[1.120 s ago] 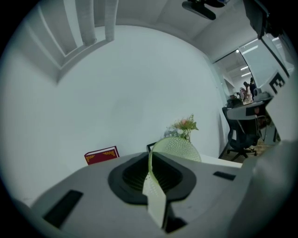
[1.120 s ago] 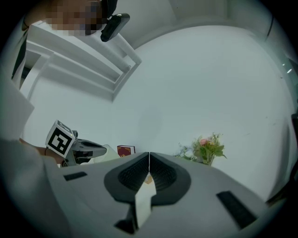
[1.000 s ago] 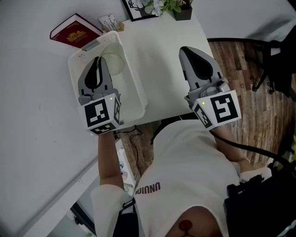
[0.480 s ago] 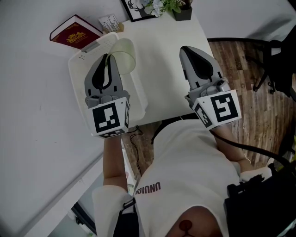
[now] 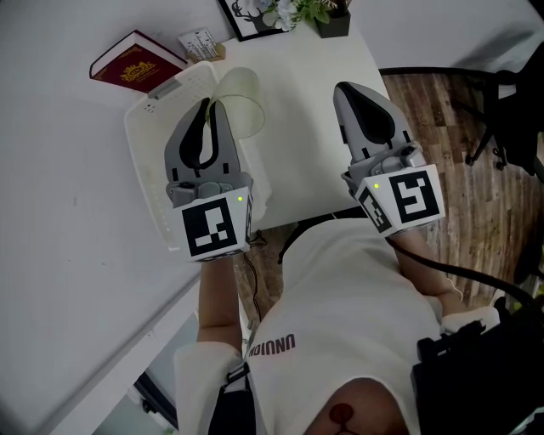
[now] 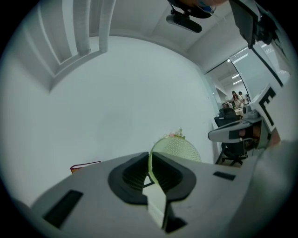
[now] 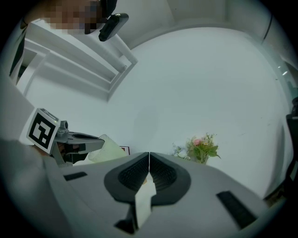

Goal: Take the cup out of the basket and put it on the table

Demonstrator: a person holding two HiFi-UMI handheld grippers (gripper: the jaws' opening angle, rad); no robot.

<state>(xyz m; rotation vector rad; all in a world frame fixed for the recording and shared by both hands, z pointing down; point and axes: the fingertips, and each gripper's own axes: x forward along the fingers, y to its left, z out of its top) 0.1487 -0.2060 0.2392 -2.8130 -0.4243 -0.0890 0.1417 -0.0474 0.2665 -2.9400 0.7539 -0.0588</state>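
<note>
Left gripper: jaws pinched shut on the thin wall of the cup. In the left gripper view the rim runs straight down the narrow slit between the black pads.
Cup: pale green and see-through, held by its rim and tilted away from the gripper. From above it overlaps the basket's right rim and the edge of the table. In the left gripper view its finely dotted wall bulges out past the jaws, and the right gripper view shows it sticking out of the left gripper.
Basket: white, on the left part of the table, below the left gripper, which hides much of its inside.
Right gripper: jaws pressed together with nothing between them, as the right gripper view shows. It hovers over the right part of the table, well apart from the cup.
Table: white, bare between the two grippers.
Book: red with a gold emblem, just beyond the basket's far corner.
Plant: in a dark pot at the table's far edge, with a pink flower visible in the right gripper view.
Picture frame: black, just beside the plant.
Floor: wood planks, right of the table.
</note>
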